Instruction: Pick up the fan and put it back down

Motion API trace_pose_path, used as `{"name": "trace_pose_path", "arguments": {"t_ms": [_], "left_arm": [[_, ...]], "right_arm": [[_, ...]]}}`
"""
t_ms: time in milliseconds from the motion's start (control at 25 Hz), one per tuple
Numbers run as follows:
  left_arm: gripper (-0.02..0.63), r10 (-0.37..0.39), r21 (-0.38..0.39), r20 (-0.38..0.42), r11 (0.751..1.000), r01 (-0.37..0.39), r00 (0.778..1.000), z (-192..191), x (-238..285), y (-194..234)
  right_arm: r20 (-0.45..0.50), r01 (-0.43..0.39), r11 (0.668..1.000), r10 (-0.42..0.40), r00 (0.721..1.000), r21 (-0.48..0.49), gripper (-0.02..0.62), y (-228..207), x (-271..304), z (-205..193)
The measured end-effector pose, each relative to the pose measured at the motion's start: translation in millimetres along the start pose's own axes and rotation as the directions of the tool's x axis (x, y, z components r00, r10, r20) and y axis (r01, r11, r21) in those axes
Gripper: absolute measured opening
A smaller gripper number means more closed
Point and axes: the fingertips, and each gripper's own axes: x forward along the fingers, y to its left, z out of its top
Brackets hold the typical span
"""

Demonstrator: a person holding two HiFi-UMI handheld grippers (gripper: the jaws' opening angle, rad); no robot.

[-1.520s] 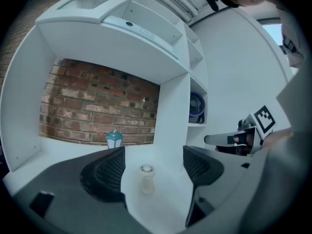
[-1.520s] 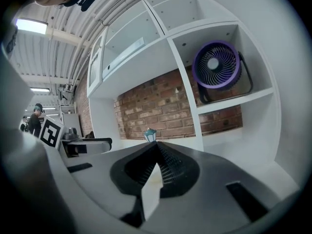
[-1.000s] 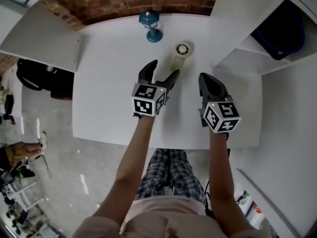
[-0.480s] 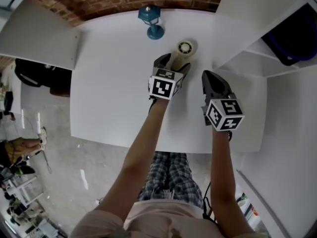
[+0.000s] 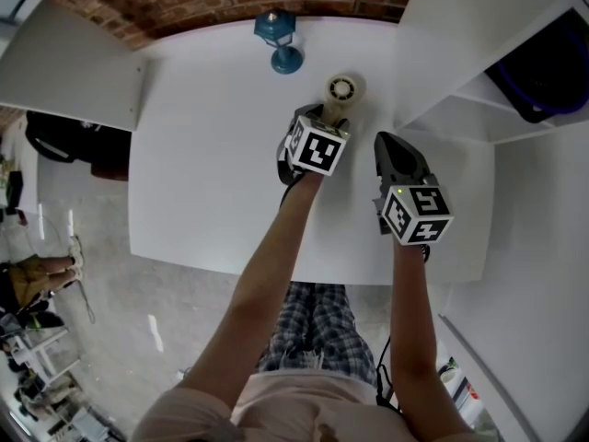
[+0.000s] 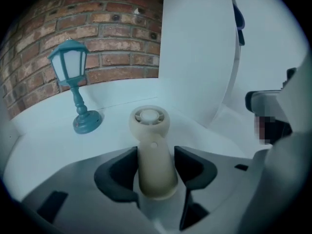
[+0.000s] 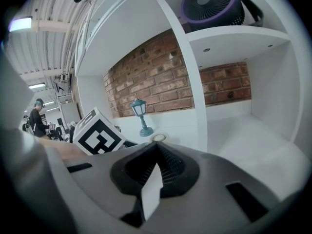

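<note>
A cream handheld fan (image 5: pixel 342 88) lies on the white table (image 5: pixel 202 155), its round head toward the brick wall. In the left gripper view its handle (image 6: pixel 155 165) runs back between my jaws. My left gripper (image 5: pixel 324 118) (image 6: pixel 156 168) is closing on that handle, and the dark pads (image 6: pixel 119 177) lie against both of its sides. My right gripper (image 5: pixel 391 147) (image 7: pixel 155 167) hovers just right of the fan, shut with nothing in it. The fan's head (image 7: pixel 158 138) peeks over the right gripper's jaws.
A teal lantern ornament (image 5: pixel 279 40) (image 6: pixel 73 82) stands at the table's back, left of the fan. White shelving (image 5: pixel 460 81) rises on the right, and a purple-and-black fan (image 7: pixel 212 4) sits on its upper shelf. A brick wall (image 6: pixel 97 38) backs the table.
My left gripper has moved forward and down onto the fan, and its wide jaws have narrowed round the handle. The right gripper has hardly moved.
</note>
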Motion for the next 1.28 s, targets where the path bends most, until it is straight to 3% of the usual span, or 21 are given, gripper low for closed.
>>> {"name": "trace_pose_path", "arguments": {"t_ms": [160, 360, 560, 800, 960, 1160, 1280], "left_arm": [[0.21, 0.017, -0.018, -0.01, 1.0, -0.017, 1.0, -1.6, -1.4, 4.3], [0.206, 0.004, -0.011, 0.023, 1.0, -0.004, 1.0, -1.0, -6.0, 2.9], [0.204, 0.001, -0.032, 0.087, 0.999, 0.002, 0.996, 5.2, -20.5, 4.0], [0.204, 0.024, -0.041, 0.21, 0.999, -0.015, 0.977, 33.0, -68.4, 7.3], [0.204, 0.031, -0.044, 0.344, 0.999, -0.017, 0.938, 59.4, -116.5, 7.7], [0.204, 0.061, -0.037, 0.514, 0.998, -0.048, 0.855, 88.7, -191.1, 4.8], [0.204, 0.089, -0.029, 0.572, 0.996, -0.088, 0.815, 98.7, -229.4, 2.4]], "right_arm": [[-0.002, 0.005, 1.0, -0.005, 1.0, 0.002, 0.017, -0.9, -2.2, -1.3], [-0.005, 0.005, 1.0, -0.005, 1.0, 0.007, 0.017, 1.0, -1.7, -4.0], [-0.005, 0.012, 1.0, -0.012, 1.0, 0.009, 0.017, 5.5, -3.9, -3.2], [0.014, 0.027, 1.0, -0.027, 1.0, 0.0, 0.017, 12.4, -12.2, 8.3], [0.041, 0.036, 0.999, -0.036, 0.999, -0.007, 0.017, 22.0, -22.1, 25.0], [0.083, 0.043, 0.999, -0.041, 0.996, -0.019, 0.017, 37.4, -37.2, 48.8], [0.113, 0.048, 0.999, -0.045, 0.993, -0.025, 0.017, 46.0, -45.1, 61.8]]}}
